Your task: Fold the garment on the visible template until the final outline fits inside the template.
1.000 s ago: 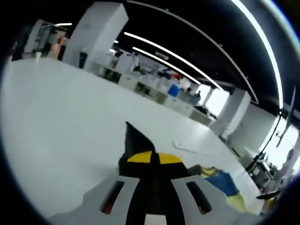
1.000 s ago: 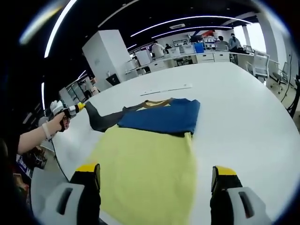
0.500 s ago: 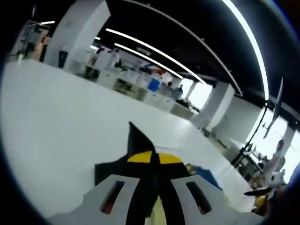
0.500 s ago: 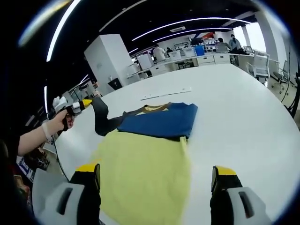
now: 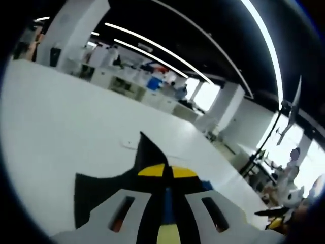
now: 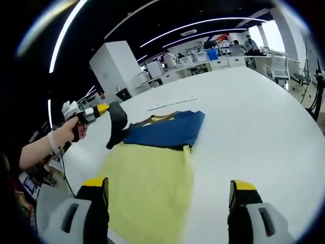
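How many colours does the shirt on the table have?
3 main ones: the yellow body nearest the right gripper, the blue top part beyond it, and the dark sleeve lifted by the left gripper. Folds may hide more.

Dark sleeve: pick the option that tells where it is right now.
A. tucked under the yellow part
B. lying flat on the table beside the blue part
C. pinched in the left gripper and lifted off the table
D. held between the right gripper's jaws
C: in the right gripper view the left gripper pinches the dark sleeve and holds it raised above the white table, while the right gripper stands open and holds nothing.
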